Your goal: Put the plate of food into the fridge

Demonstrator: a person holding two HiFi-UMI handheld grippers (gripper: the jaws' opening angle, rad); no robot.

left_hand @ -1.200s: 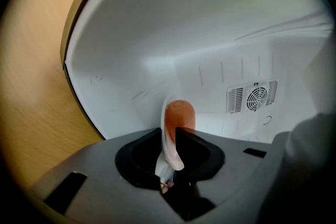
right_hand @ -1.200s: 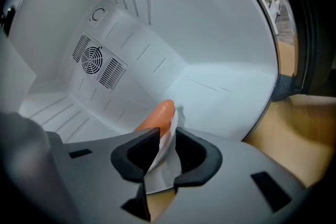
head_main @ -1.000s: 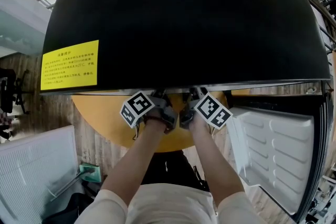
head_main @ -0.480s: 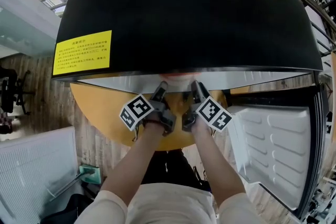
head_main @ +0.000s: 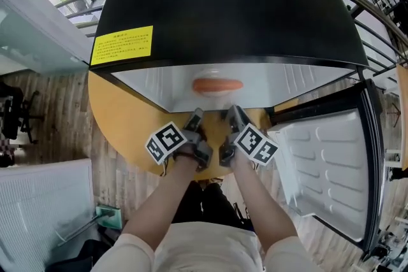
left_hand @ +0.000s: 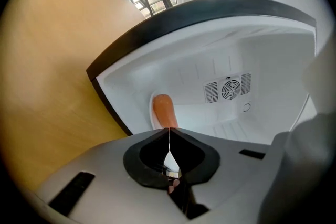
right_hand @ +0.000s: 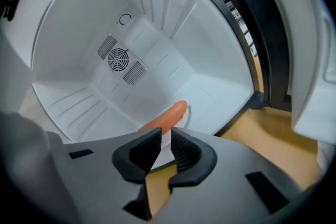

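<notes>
A white plate (head_main: 203, 93) with an orange sausage (head_main: 217, 85) lies on the floor inside the open black fridge (head_main: 223, 3). Both grippers hover just outside the fridge's front, over the yellow table (head_main: 121, 130), apart from the plate. My left gripper (head_main: 196, 114) is shut, its jaws meeting with nothing between them (left_hand: 169, 131); the sausage (left_hand: 164, 112) lies beyond them. My right gripper (head_main: 233, 111) shows a narrow gap between its pads (right_hand: 166, 134), which hold nothing. The sausage (right_hand: 165, 117) and the plate's rim (right_hand: 185, 113) lie past them.
The fridge door (head_main: 325, 169) hangs open to the right, its white shelves facing me. A fan grille (right_hand: 119, 59) sits on the back wall of the white interior. A yellow label (head_main: 121, 44) is stuck on the fridge top. Wooden floor and a white panel (head_main: 44, 213) lie at lower left.
Both grippers have drawn back out from under the fridge's top edge. The white interior and the plate with the sausage have come into the head view.
</notes>
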